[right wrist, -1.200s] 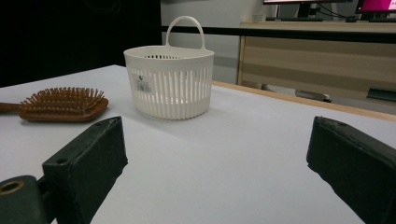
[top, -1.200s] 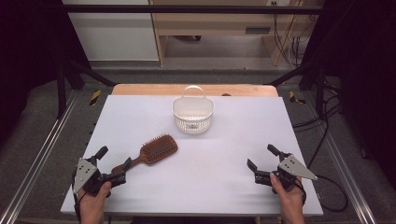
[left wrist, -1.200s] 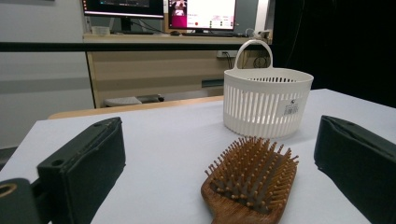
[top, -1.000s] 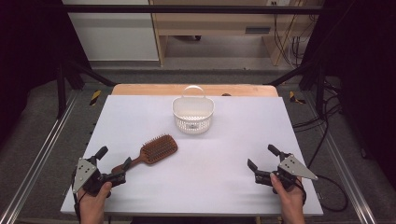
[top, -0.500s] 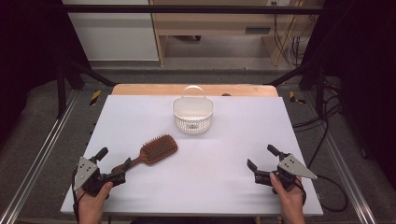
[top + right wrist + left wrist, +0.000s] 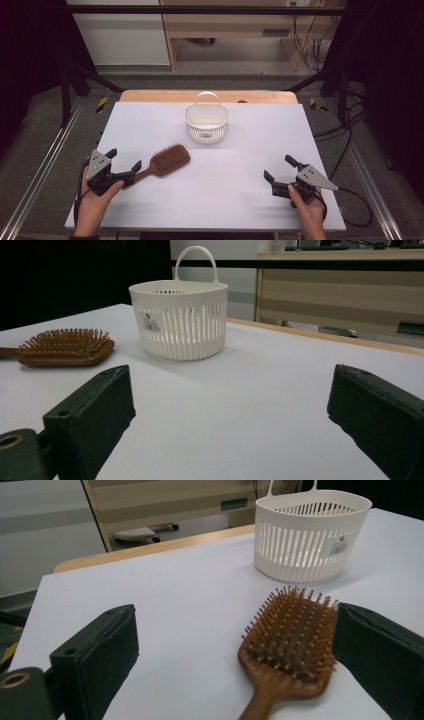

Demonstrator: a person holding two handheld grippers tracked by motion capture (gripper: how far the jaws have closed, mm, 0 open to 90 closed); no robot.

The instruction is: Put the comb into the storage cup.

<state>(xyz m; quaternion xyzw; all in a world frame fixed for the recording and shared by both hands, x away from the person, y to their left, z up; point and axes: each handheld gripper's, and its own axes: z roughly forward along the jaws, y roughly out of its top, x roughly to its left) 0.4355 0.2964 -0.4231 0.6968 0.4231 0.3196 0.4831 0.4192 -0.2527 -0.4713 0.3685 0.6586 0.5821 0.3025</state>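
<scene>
A wooden paddle hairbrush (image 6: 169, 160) lies bristles up on the white table (image 6: 240, 150), left of centre. Its handle points toward my left gripper (image 6: 123, 158). That gripper is open at the front left, and the handle's end lies close to its right jaw. In the left gripper view the brush head (image 6: 292, 635) sits between the wide-apart jaws, nearer the right one. A white slatted basket (image 6: 206, 122) with a loop handle stands upright at the back centre. My right gripper (image 6: 278, 167) is open at the front right with nothing between its fingers, and it faces the basket (image 6: 180, 322).
A wooden strip (image 6: 150, 95) runs along the table's far edge. Metal rails (image 6: 45, 160) flank the table on both sides. Cables (image 6: 355, 200) trail off the right side. A light wooden cabinet (image 6: 235, 25) stands on the floor behind the table.
</scene>
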